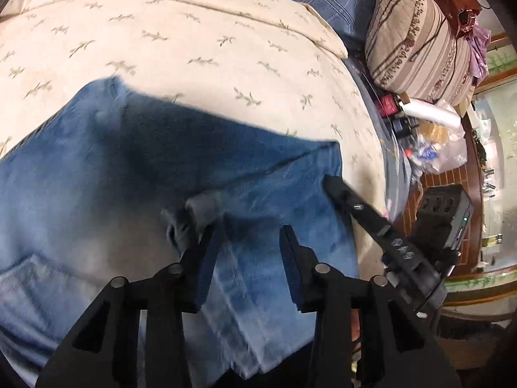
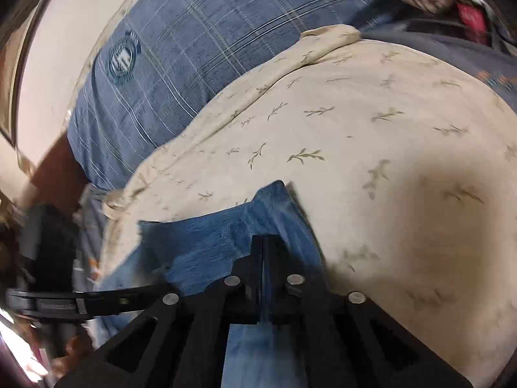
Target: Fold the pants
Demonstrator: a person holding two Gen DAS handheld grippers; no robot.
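Note:
Blue denim pants (image 1: 155,168) lie folded on a cream bedspread (image 1: 194,38) with a leaf print. My left gripper (image 1: 252,229) hovers just above the pants with its jaws apart and nothing between them. A grey fabric tab (image 1: 197,210) of the pants sits by the left finger. My right gripper (image 1: 332,182) shows at the pants' right edge in the left wrist view. In the right wrist view my right gripper (image 2: 263,239) is shut on the edge of the pants (image 2: 210,236), denim showing between its pads.
A blue plaid pillow (image 2: 200,51) lies beyond the bedspread (image 2: 371,135). A striped cushion (image 1: 416,38) and a cluttered wooden nightstand (image 1: 429,148) with bottles and bags stand to the right of the bed.

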